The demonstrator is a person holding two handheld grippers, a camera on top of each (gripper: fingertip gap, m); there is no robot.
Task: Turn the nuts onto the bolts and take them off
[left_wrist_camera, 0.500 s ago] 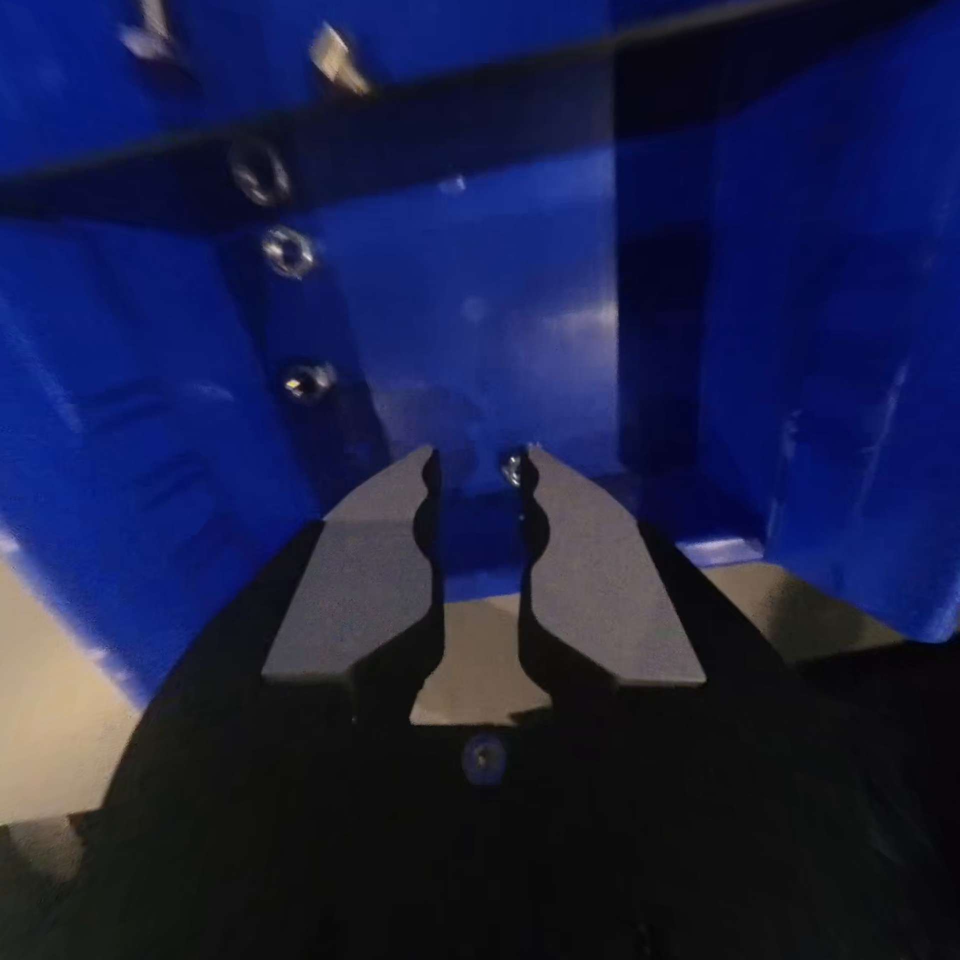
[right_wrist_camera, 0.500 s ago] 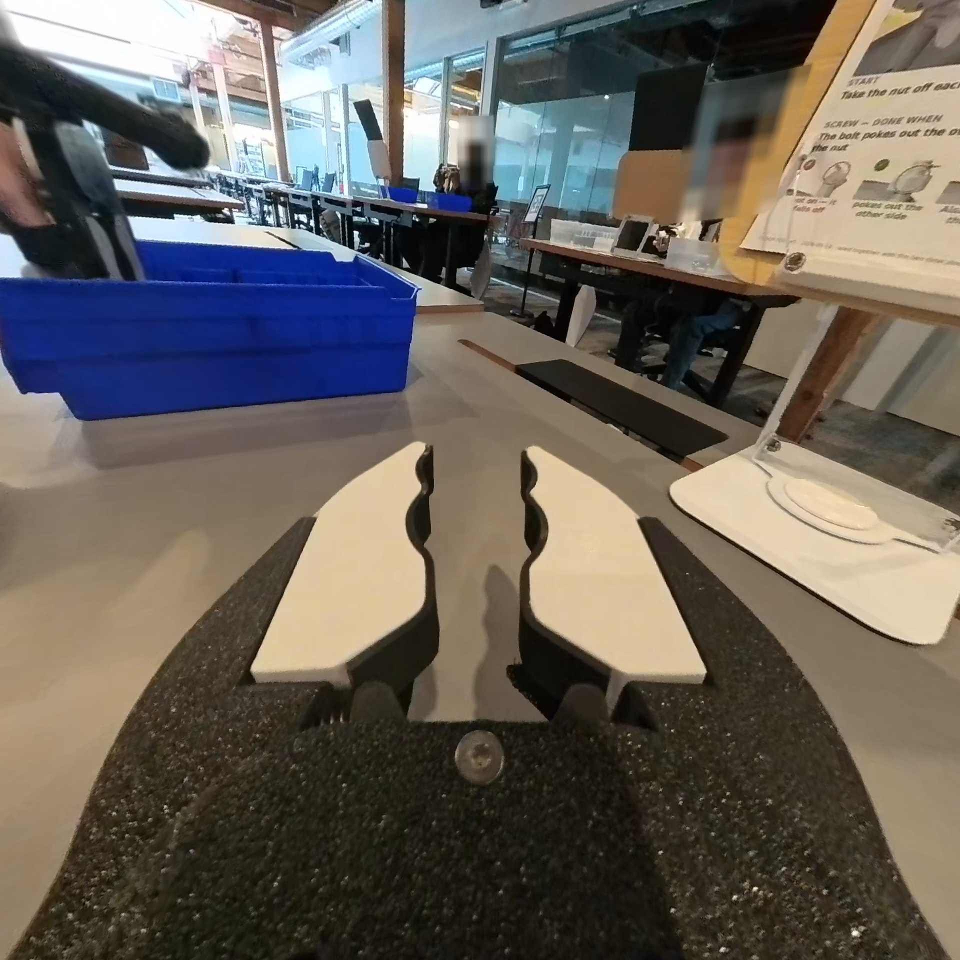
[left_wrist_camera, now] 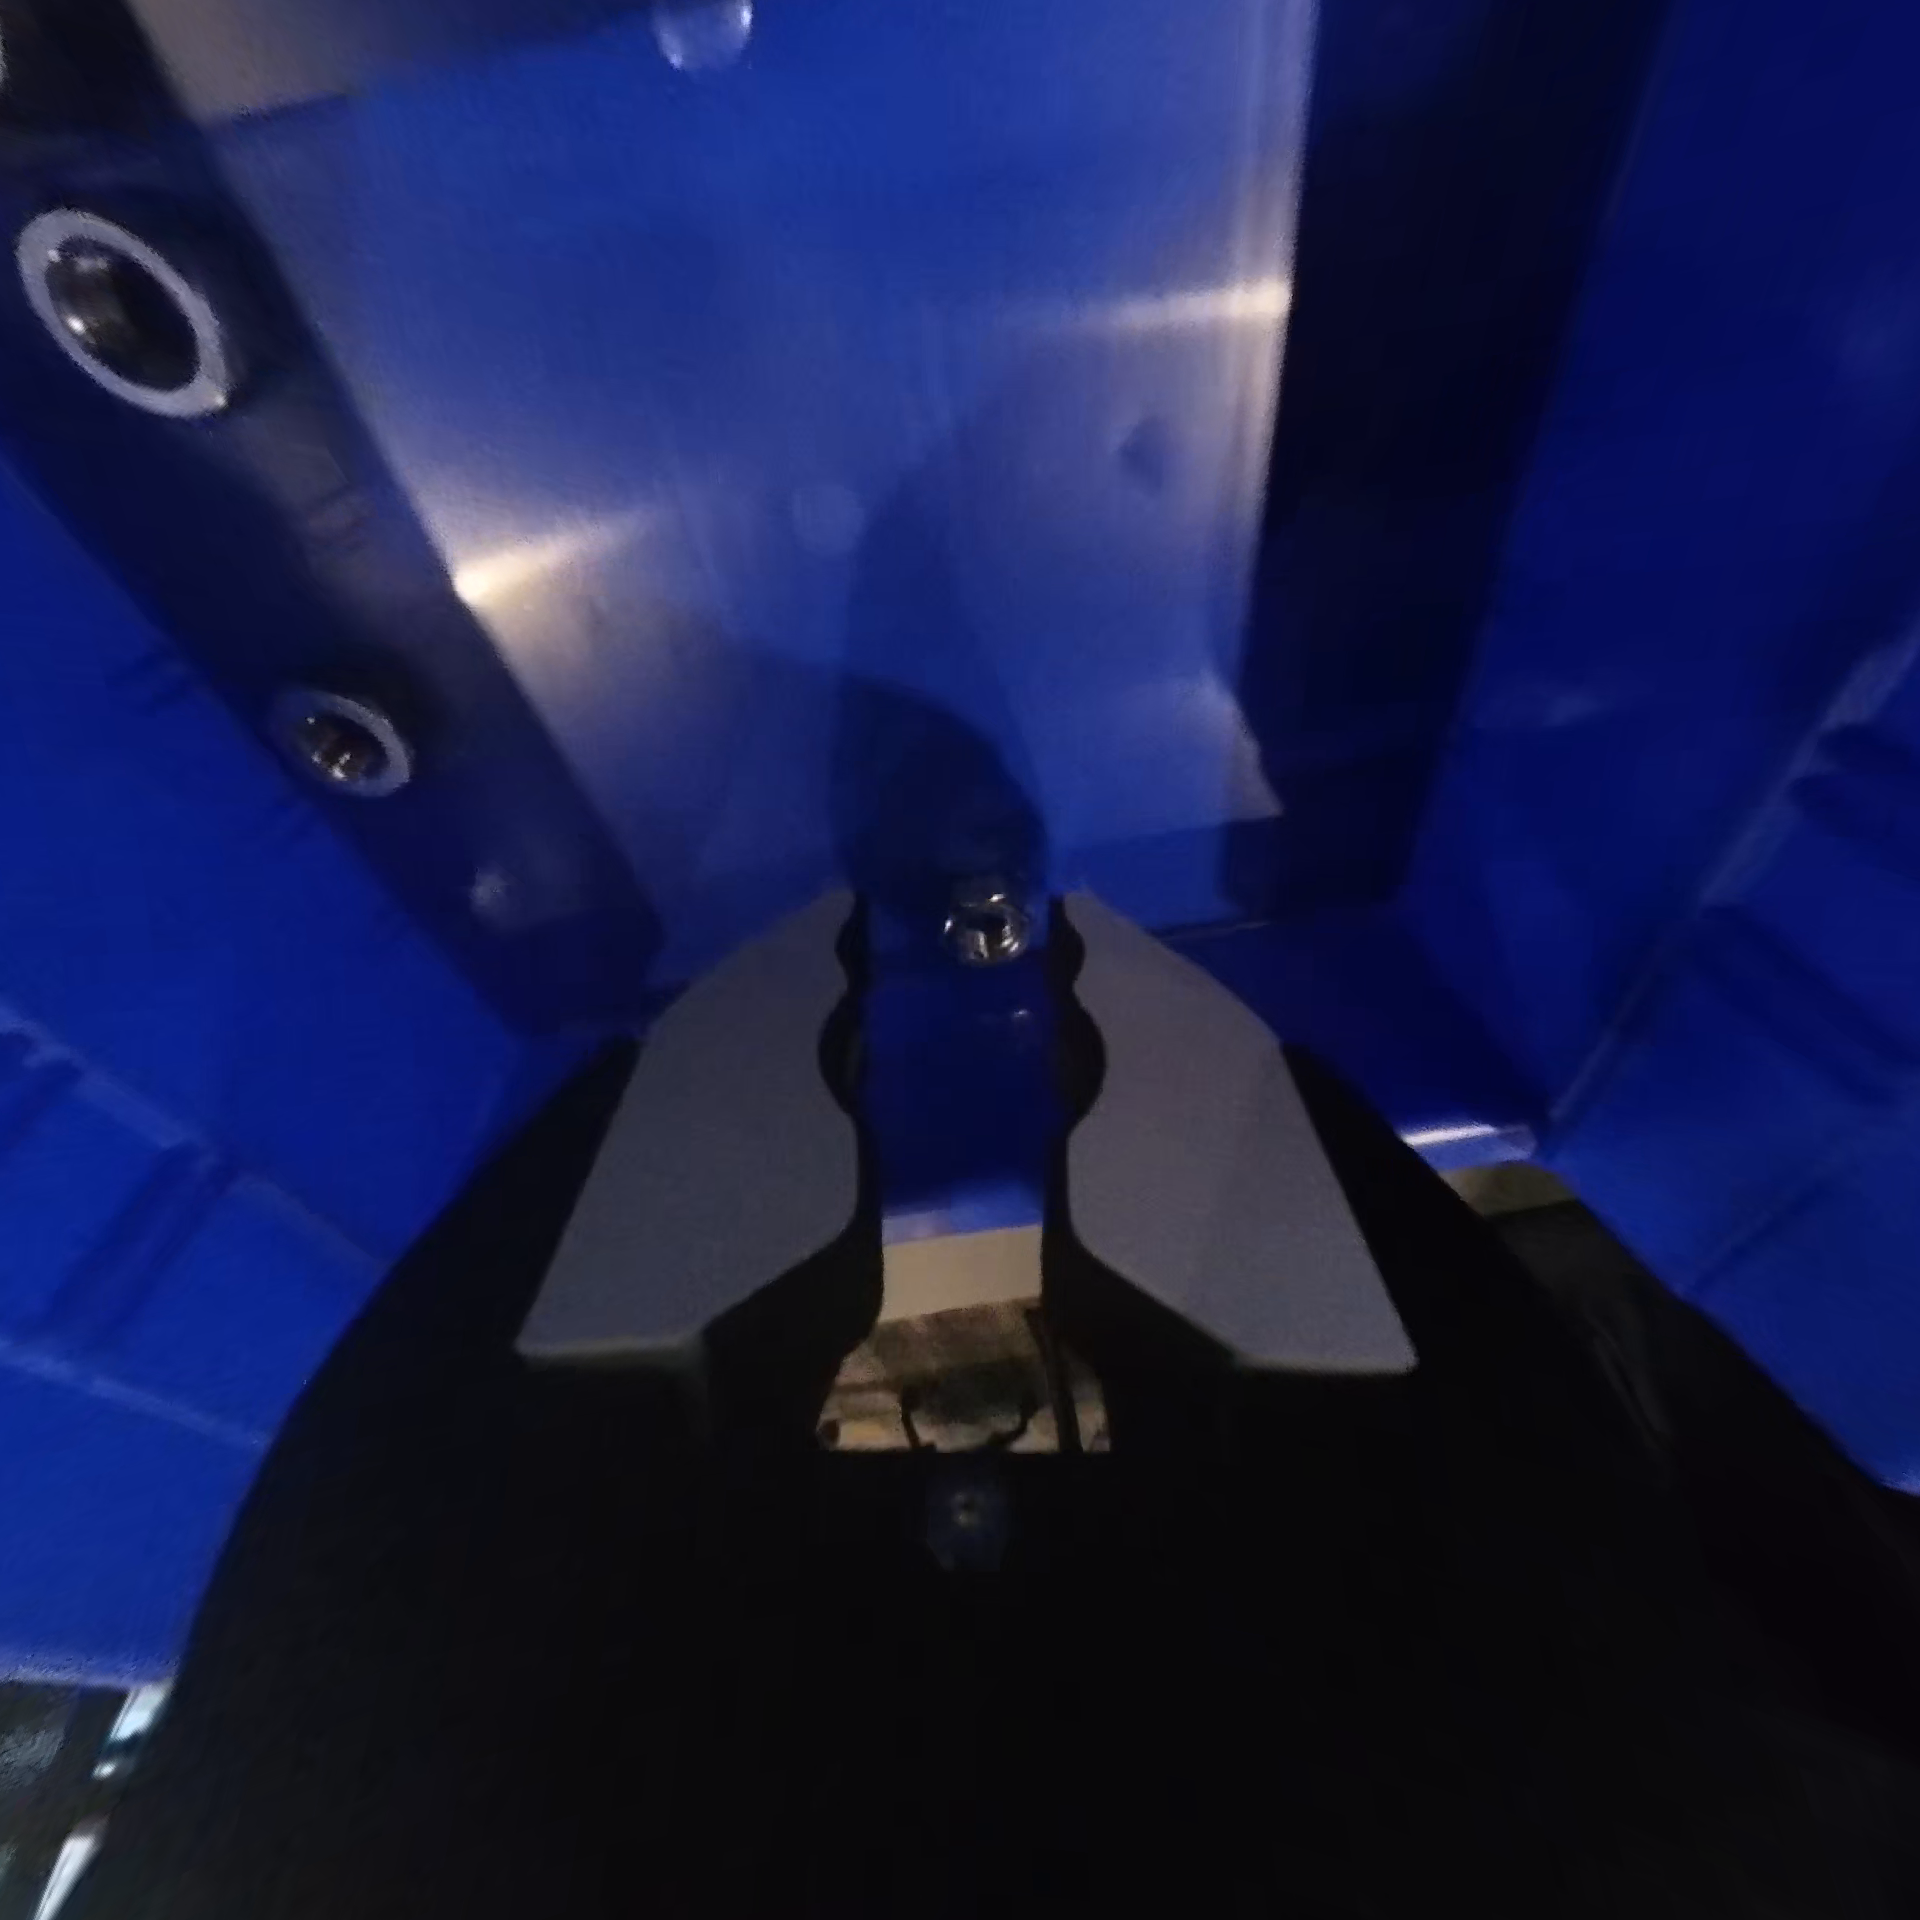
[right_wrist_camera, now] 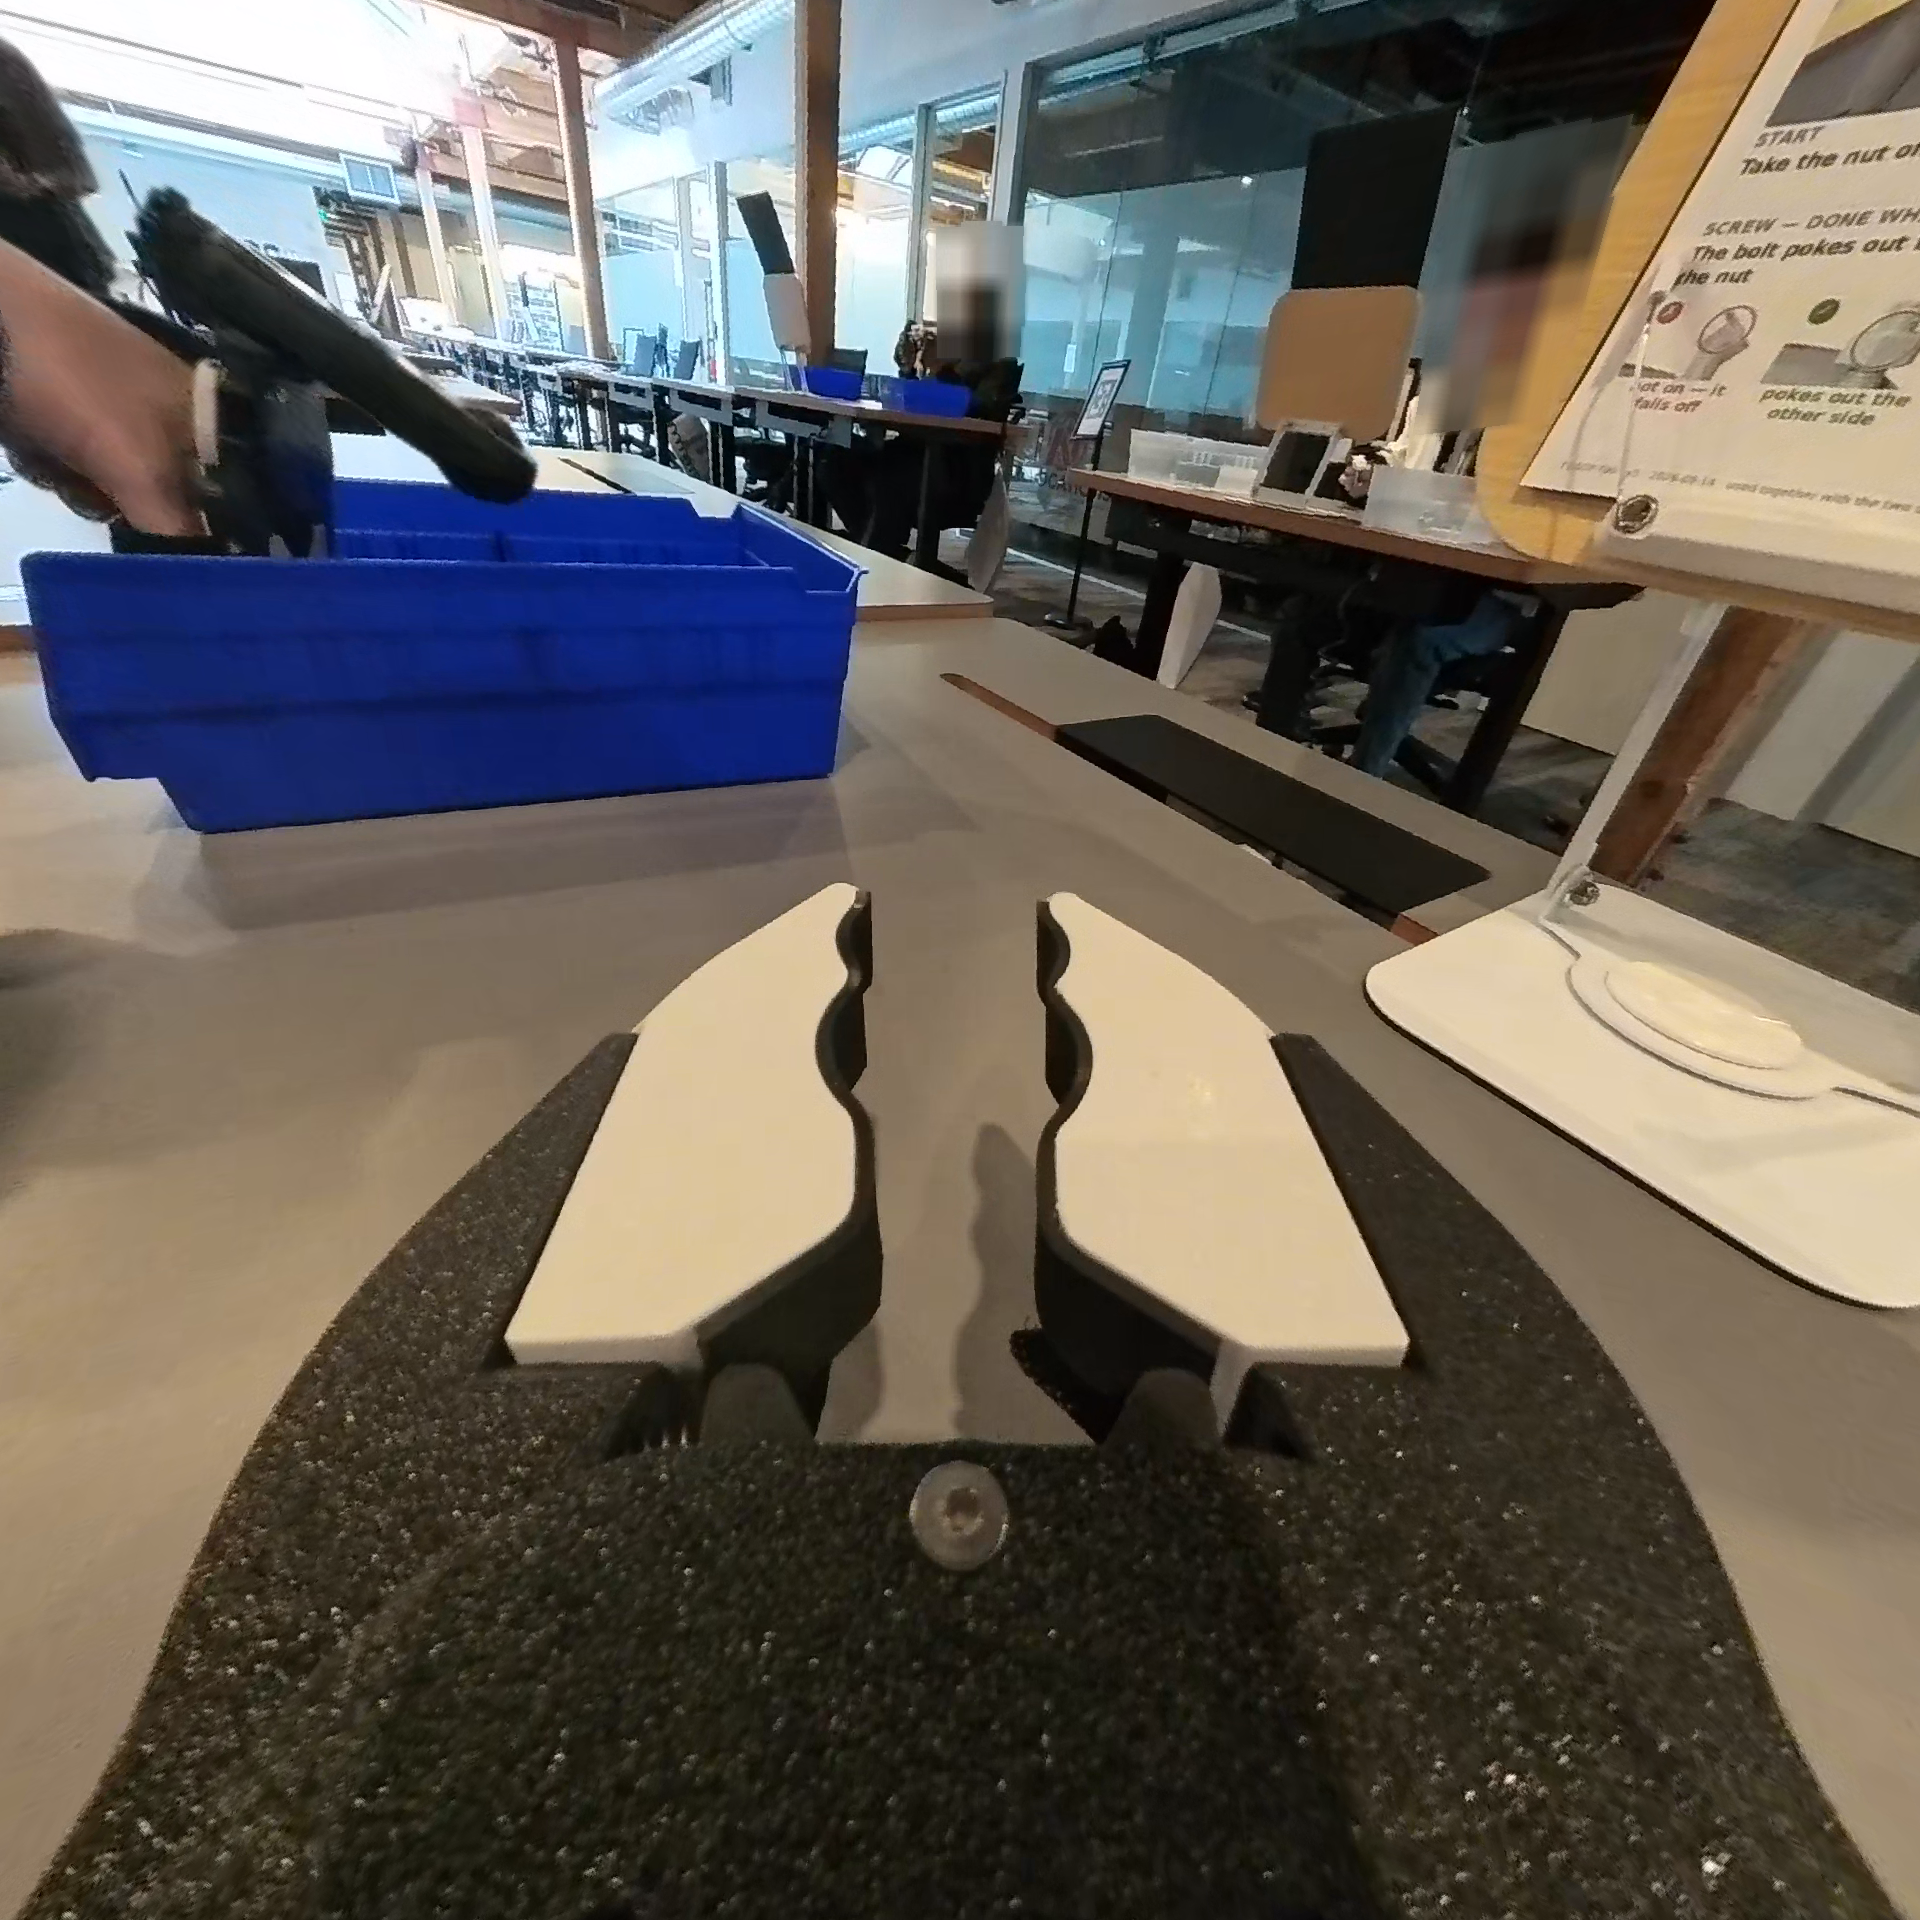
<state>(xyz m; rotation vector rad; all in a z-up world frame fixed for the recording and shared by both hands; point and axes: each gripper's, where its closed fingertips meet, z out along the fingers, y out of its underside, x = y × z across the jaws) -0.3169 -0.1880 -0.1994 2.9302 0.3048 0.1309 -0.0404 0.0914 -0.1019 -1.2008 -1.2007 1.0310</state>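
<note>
In the left wrist view my left gripper [left_wrist_camera: 961, 920] is open, deep inside a compartment of a blue bin [left_wrist_camera: 790, 436]. A small silver nut [left_wrist_camera: 982, 928] lies on the bin floor right between the fingertips, nearer the right one. Two more nuts [left_wrist_camera: 123, 312] [left_wrist_camera: 341, 740] lie along the dark divider at the left. In the right wrist view my right gripper [right_wrist_camera: 956, 914] is open and empty, low over the grey table [right_wrist_camera: 312, 1039]. The blue bin [right_wrist_camera: 447, 665] stands at the far left there, with the left gripper [right_wrist_camera: 281, 416] reaching into it. No bolts show.
A white stand base [right_wrist_camera: 1662, 1049] holding an instruction sheet [right_wrist_camera: 1787, 301] stands at the right of the table. A black strip [right_wrist_camera: 1268, 810] lies along the table's far edge. Other desks and seated people are in the background. One gripper's finger ends stand about 40 cm off the other's.
My left gripper has pushed lower and deeper into the bin compartment; the nut beside the right fingertip now sits between the fingertips. The right gripper has hardly moved.
</note>
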